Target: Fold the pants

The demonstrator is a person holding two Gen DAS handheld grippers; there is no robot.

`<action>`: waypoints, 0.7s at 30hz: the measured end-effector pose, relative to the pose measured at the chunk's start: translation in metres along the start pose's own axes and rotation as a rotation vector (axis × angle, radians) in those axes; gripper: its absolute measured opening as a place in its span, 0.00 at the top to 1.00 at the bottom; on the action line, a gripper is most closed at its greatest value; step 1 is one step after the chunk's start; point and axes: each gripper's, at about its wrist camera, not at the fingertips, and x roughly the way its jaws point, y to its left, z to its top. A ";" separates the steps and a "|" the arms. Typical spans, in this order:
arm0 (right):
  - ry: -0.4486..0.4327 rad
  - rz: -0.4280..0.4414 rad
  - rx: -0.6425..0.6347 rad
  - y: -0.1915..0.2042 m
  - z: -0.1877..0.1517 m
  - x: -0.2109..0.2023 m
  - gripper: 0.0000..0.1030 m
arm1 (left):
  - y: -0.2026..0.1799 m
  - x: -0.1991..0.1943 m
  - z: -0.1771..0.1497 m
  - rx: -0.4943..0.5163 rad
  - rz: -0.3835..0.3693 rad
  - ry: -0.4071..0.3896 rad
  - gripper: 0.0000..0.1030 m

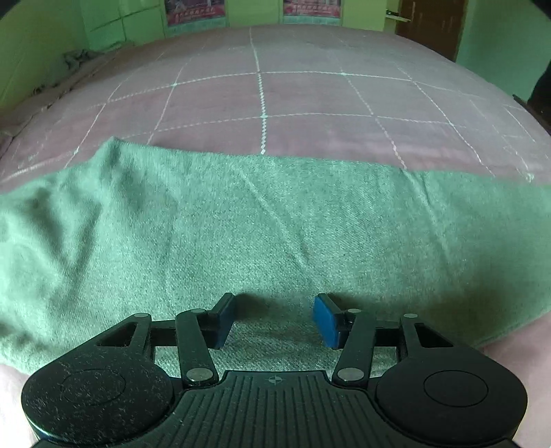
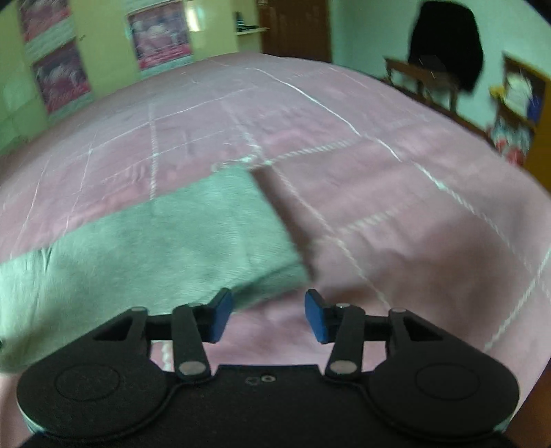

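Green pants (image 1: 261, 227) lie folded in a long band across the pink bedspread (image 1: 310, 103). My left gripper (image 1: 274, 318) hovers over the near part of the cloth, its blue pads apart and nothing between them. In the right wrist view the same green pants (image 2: 165, 237) run from the left edge to a squared end near the middle. My right gripper (image 2: 268, 315) stands open just past the near right corner of that end, over the bare pink bedspread (image 2: 396, 213), holding nothing. This view is blurred.
The bed carries a white stitched grid. Green walls with posters (image 2: 160, 34) stand behind it. A brown door (image 1: 432, 24) is at the back right. A wooden chair with a dark garment (image 2: 444, 41) and a shelf (image 2: 523, 93) sit to the right of the bed.
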 end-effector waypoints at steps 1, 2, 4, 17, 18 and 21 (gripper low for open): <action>0.000 0.018 0.032 -0.008 0.001 0.001 0.57 | 0.001 0.000 0.001 -0.002 -0.003 0.002 0.48; -0.005 0.025 0.053 -0.013 0.003 0.002 0.56 | 0.003 0.000 0.002 -0.009 -0.007 0.007 0.45; -0.023 0.038 0.084 -0.017 0.007 0.003 0.56 | 0.006 0.002 0.004 -0.023 -0.009 0.014 0.41; 0.048 0.052 0.149 -0.015 0.011 0.021 0.51 | 0.010 0.005 0.004 -0.027 -0.007 0.010 0.35; 0.050 0.065 0.168 -0.016 0.010 0.019 0.49 | 0.010 0.005 0.004 -0.029 -0.008 0.010 0.35; 0.065 0.091 0.220 -0.023 0.012 0.023 0.49 | 0.009 0.005 0.004 -0.030 -0.005 0.008 0.34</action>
